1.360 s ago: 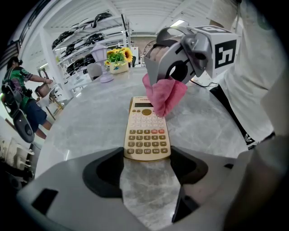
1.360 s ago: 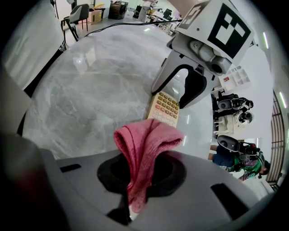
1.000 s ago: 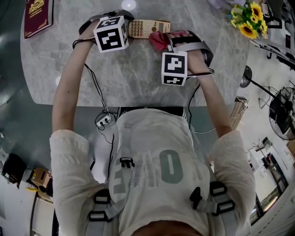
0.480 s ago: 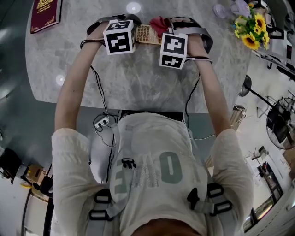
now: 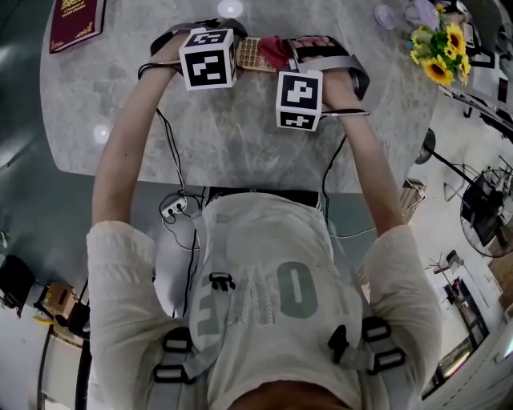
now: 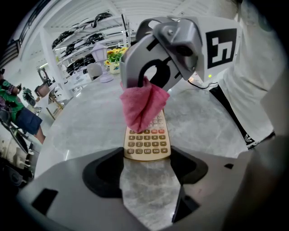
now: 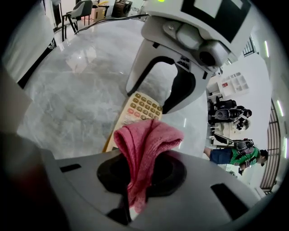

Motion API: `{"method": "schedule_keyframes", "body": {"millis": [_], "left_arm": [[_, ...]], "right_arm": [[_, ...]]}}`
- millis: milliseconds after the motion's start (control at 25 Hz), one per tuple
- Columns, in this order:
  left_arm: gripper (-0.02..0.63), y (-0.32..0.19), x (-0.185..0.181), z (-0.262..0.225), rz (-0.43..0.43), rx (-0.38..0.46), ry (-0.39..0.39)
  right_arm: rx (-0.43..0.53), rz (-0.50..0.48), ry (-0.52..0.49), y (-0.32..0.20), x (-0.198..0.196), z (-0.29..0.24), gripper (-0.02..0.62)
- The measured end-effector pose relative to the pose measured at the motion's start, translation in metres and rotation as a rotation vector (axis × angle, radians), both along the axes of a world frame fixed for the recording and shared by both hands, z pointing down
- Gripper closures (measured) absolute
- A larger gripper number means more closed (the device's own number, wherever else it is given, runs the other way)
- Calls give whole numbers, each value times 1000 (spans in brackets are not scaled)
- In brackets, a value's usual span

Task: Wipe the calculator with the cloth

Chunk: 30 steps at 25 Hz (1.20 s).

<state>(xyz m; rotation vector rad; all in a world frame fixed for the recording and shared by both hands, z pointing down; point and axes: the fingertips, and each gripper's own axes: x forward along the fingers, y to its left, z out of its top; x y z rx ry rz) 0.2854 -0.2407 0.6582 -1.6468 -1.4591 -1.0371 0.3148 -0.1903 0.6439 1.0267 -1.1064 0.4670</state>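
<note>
I have the left gripper (image 6: 146, 168) spread wide, its jaws clamped on the side edges of the calculator (image 6: 147, 143) at its near end. It looks light, stiff and likely slippery. The right gripper (image 7: 139, 175) is pinched on the limp cloth (image 7: 145, 137), which bunches ahead of its fingertips over the keys.

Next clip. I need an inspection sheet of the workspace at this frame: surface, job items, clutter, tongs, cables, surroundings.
Surface: grey marble table, glossy, with rounded corners.
Job's things: calculator lies flat, keys up; pink cloth rests on its end away from the left tongs.
Clutter: dark red booklet at one far corner; sunflowers at the other.
Tongs: left tongs clamp the calculator's near end; right tongs pinch the cloth.
Cables: black cables run from both tongs along the arms to below the table edge.
Surroundings: what looks like a standing fan on the floor; a bystander beyond the table.
</note>
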Motion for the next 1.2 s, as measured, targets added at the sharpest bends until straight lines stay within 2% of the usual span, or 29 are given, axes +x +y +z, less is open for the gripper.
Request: {"method": "schedule_keyframes", "body": {"millis": [320,680,840,960,1200], "left_arm": [[273,0,1,0,-1,-13,4],[273,1,2,0,0,-24,4],[273,2,1,0,1,-25,4],[273,1,1,0,0,-26,1],[273,1,0,-2,0,-33,-1]], "right_arm": [[8,-33,-28,7,-50,2,540],[18,-14,-43,10,-56,3,541],[47,-13,-61,7,-45,-5,541],[59,-23,-19,-5,-18,-17,541],[32,-123,17,-33,5,-17,541]]}}
